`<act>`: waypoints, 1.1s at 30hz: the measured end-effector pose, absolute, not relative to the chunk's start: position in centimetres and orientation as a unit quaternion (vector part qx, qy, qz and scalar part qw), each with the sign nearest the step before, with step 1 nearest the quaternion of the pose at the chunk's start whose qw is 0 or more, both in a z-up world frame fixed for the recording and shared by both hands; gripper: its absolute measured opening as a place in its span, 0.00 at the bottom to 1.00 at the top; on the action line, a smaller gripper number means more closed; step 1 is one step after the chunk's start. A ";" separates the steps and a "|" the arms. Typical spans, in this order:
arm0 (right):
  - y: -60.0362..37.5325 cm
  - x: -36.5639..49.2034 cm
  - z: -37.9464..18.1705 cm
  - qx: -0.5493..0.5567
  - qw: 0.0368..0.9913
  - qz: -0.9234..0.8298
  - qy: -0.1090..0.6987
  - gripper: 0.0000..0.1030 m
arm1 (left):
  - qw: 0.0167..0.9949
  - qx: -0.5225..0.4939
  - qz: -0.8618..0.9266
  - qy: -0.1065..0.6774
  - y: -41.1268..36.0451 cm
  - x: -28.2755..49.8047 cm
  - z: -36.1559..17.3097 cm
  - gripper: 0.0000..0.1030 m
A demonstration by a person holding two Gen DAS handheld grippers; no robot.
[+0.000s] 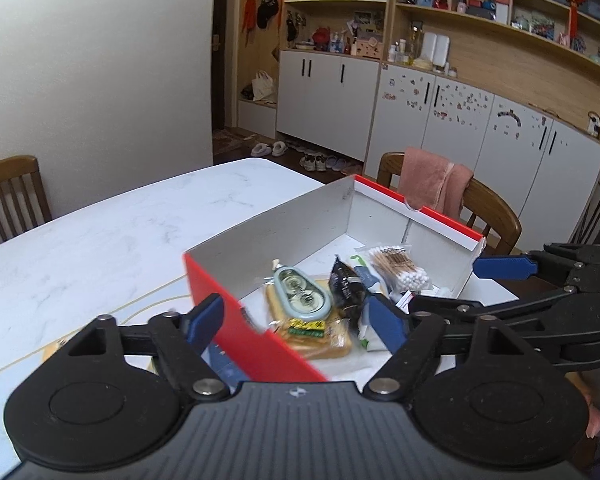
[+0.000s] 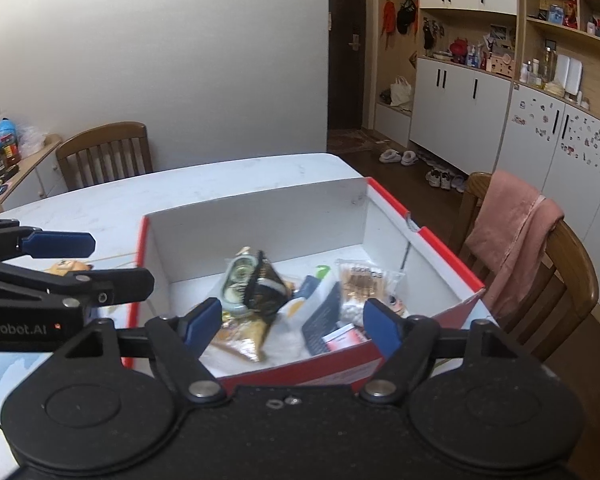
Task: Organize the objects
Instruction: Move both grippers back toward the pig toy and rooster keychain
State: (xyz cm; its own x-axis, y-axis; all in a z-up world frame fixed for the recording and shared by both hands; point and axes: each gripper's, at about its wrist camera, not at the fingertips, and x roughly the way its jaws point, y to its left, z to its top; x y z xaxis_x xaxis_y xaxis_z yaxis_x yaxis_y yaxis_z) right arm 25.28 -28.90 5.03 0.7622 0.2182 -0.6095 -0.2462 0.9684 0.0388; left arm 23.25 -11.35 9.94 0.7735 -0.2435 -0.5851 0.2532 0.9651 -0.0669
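Left wrist view gives us a white marble-patterned table top [image 1: 112, 220] in a dining room with a plain white wall, white cabinets [image 1: 480, 128] under open wooden shelves, and slippers on a dark floor. We count two wooden slat-back chairs [image 1: 10, 196], one draped with a pink towel [image 1: 432, 182]. One red cardboard box with a white interior [image 1: 260, 236] stands on the table; inside we note a pale green oval case [image 1: 302, 294] lying on a yellow packet, one black sachet [image 1: 346, 286] and one clear bag of cotton swabs [image 1: 400, 266]. We find the left gripper [image 1: 296, 320] parted and empty, straddling the near box wall. The right gripper [image 2: 294, 322] likewise stands apart, holding nothing, above the box.
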 end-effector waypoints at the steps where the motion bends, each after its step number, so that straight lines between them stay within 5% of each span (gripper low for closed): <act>1: -28.6 25.0 5.1 -0.022 0.938 0.126 0.321 0.82 | 0.942 0.006 -0.131 0.309 -10.9 23.0 10.0 0.78; 10: -25.4 22.7 5.4 -0.038 0.935 0.160 0.315 0.89 | 0.943 -0.005 -0.126 0.308 -6.9 20.5 10.0 0.78; 13: -24.3 22.0 5.5 -0.042 0.933 0.171 0.312 0.93 | 0.944 -0.006 -0.129 0.305 -5.4 19.6 10.0 0.89; 19: -22.0 20.4 5.7 -0.052 0.929 0.206 0.303 0.96 | 0.949 0.003 -0.109 0.294 -2.7 17.8 10.2 0.90; 22: -20.7 19.8 5.6 -0.059 0.925 0.223 0.301 0.96 | 0.950 -0.001 -0.103 0.295 -1.1 17.3 10.0 1.00; 33: -15.6 19.1 3.8 -0.096 0.907 0.271 0.309 0.96 | 0.953 -0.004 -0.062 0.297 4.1 17.3 8.4 1.00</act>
